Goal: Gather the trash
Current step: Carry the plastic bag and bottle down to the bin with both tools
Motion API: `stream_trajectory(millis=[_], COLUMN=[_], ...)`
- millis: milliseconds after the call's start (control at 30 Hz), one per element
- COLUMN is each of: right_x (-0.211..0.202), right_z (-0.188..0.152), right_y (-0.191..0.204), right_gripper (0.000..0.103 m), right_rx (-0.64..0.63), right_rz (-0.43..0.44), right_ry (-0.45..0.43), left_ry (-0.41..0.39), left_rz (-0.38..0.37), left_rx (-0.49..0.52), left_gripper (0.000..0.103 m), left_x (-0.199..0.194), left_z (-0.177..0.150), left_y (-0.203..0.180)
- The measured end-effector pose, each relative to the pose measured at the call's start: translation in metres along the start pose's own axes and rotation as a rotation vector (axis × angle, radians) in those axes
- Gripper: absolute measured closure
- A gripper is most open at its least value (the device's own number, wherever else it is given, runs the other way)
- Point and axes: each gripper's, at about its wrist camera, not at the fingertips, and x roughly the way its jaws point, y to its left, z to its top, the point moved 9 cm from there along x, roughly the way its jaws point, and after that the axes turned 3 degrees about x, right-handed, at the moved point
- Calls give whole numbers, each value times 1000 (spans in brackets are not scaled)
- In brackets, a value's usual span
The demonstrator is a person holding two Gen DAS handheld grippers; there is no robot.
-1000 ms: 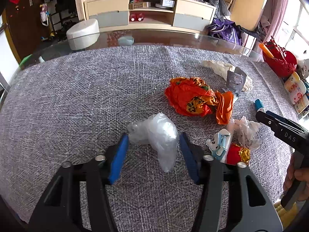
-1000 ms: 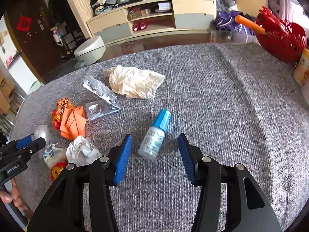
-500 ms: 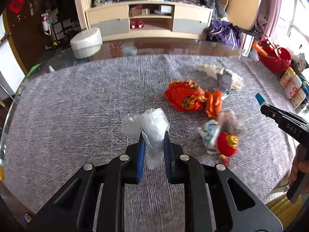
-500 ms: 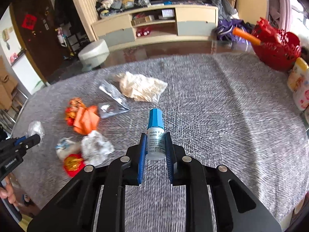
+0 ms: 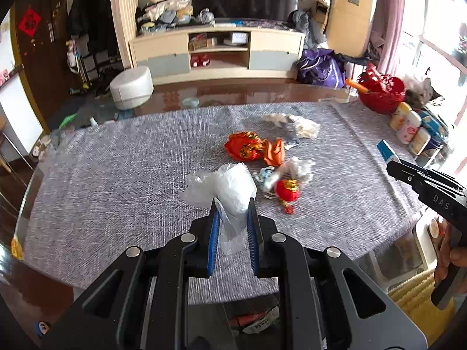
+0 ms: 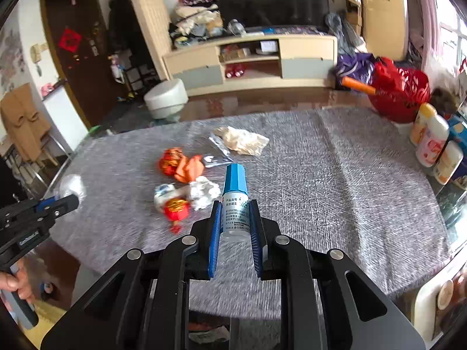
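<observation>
The left gripper [image 5: 232,218] is held level above the near edge of the table, pointing across it toward the TV cabinet [image 5: 217,51]; the left hand [image 6: 11,281] grips its handle low at the left edge of the right wrist view. Its blue pads [image 5: 214,239] are drawn in close on a crumpled clear plastic bag [image 5: 230,192], which bulges up and leftward past the fingertips, with a tail hanging between the pads. The right gripper [image 6: 235,218] is posed the same way, and the right hand [image 5: 451,259] wraps its handle at the right edge of the left wrist view. Its pads are closed against the sides of a small white dropper bottle [image 6: 235,204] with a blue cap [image 6: 235,176], standing upright between them with the cap above the fingertips.

The bottle's label carries small printed Chinese characters and the digits "2025"; the rest is too small to read. The right gripper's body shows the letters "DAS", and there is white lettering on the left gripper's side that I cannot make out.

On the grey tablecloth [image 6: 335,180] beyond both grippers, well apart from them, lie a red and gold ornament [image 6: 176,208], a crumpled white tissue [image 6: 202,191], an orange-red wrapper [image 5: 248,148], a foil packet [image 6: 217,153] and a beige paper wad [image 6: 243,143]
</observation>
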Motion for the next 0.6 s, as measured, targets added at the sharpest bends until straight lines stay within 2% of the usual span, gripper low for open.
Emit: stream_trajectory(millis=[100,267,467,600], right_x=[-25,-50,-55,-40], right_z=[-7,-34,-77,-113], right_y=[7,27,38,35], right_gripper=[83,83,83,83], right_rx=[-4,-24,-31,-8], right_rz=[16,65,82,88], right_ry=[-24,-11,44,126], left_ry=[-31,-49,4,83], left_rz=[5,-24,-57,-80], left_rx=[1,-26,-27,-31], left_gripper=[87,87,87,87], left_x=[-25,-53,-53,-35], left_z=[-3,-24,-77,-121], left_y=[-4,-15,-34,-42])
